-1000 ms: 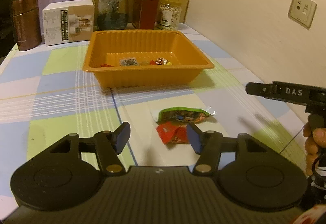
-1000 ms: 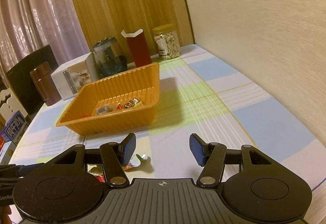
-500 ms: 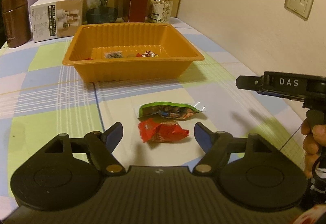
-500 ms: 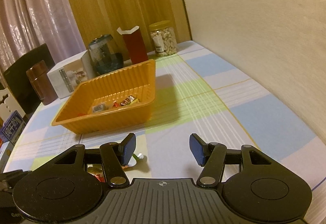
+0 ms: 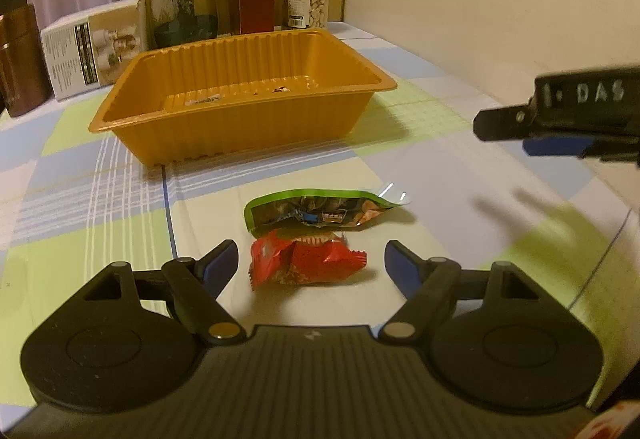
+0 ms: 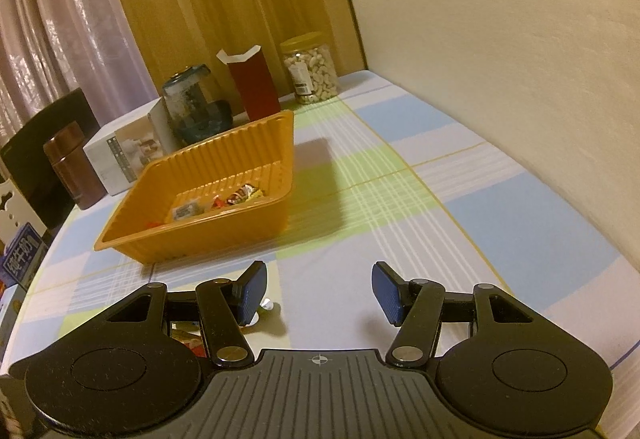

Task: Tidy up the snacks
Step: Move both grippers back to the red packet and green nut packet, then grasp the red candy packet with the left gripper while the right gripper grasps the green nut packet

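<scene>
Snacks [image 6: 224, 199], perhaps wrapped candies, in orange tray [image 6: 240, 155], cashews in jar [image 6: 312, 69]

Warm, dim indoor light; yellow cast. Soft shadows fell beside the orange tray [image 5: 240, 127]. Fisheye bent edges, corners vignetted. Slight blur, grainy throughout.

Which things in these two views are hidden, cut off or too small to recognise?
- Snacks in the orange tray: left wrist view, the near wall hides most; right wrist view, too small to identify.
- Red packet and green packet: right wrist view, the right gripper covers almost all of both.
- Right gripper in the left wrist view: cut off by the right edge.
- Packet print: too blurred to read.
</scene>
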